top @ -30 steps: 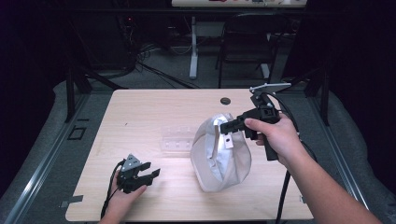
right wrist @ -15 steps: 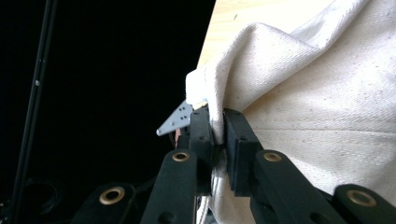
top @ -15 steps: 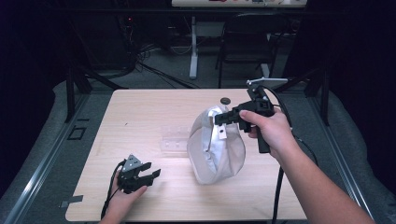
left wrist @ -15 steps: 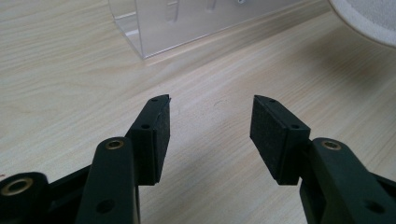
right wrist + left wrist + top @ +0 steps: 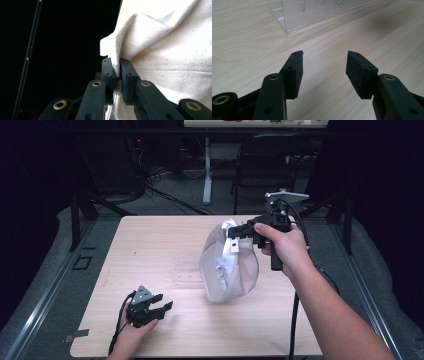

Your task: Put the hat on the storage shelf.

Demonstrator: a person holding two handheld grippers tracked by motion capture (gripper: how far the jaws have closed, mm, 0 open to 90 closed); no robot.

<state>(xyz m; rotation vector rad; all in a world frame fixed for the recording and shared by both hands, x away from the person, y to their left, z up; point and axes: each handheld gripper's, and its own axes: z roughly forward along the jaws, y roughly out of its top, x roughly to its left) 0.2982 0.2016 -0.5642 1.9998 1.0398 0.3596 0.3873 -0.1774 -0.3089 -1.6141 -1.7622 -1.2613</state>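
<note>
My counter (image 5: 150, 250) is a pale wooden top with fine grain, set over a grey floor (image 5: 45, 285). A clear plastic holder (image 5: 187, 273) lies flat near its middle; in my left gripper view it sits just ahead on the wood, its walls see-through (image 5: 312, 12). My left gripper (image 5: 159, 304) rests on the counter near the front edge, well apart from that holder, its jaws standing apart with bare wood between them.

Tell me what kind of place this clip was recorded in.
Probably a lab or workshop recording bay, not a home. A bare light-wood table stands on grey floor against a dark backdrop, with loose cables and a metal stand behind it. On it are a clear plastic holder and a white cloth bag.
</note>
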